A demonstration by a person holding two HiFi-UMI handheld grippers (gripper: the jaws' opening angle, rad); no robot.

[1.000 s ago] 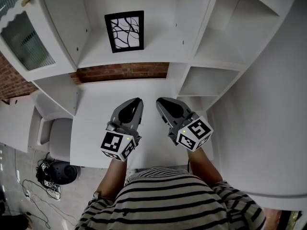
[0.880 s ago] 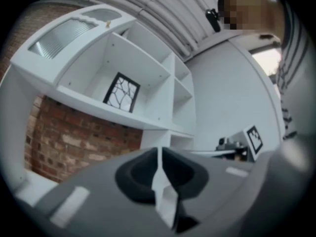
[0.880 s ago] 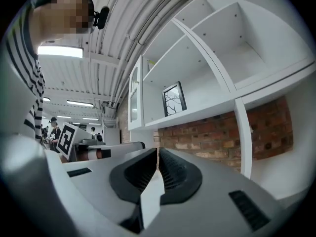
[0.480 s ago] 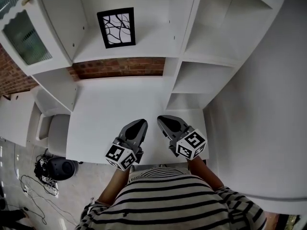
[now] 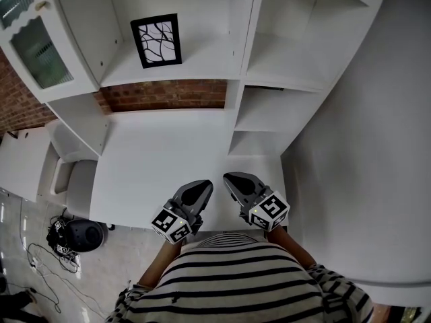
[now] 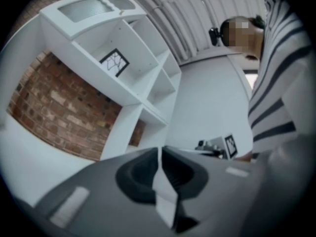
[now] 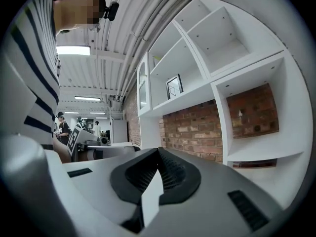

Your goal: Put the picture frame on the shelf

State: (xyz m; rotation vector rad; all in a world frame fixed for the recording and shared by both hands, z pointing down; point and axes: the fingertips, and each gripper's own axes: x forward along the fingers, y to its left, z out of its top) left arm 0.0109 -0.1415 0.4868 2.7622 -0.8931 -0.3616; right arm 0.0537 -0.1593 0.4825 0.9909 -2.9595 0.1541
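Left gripper (image 5: 202, 187): jaws pressed together, nothing between them. Right gripper (image 5: 232, 180): same, closed and empty. The 2 sit side by side, not touching, over the near edge of the white desk (image 5: 161, 153), tips toward the shelf unit (image 5: 240, 59). Hands are hidden under the marker cubes and the forearms are mostly covered by the striped shirt (image 5: 236, 281). The picture frame (image 5: 156, 40) stands in 1 upper shelf compartment, left of the divider, well apart from both grippers. Can't tell if it leans on the back panel. The shelf's top and right side are cut off.
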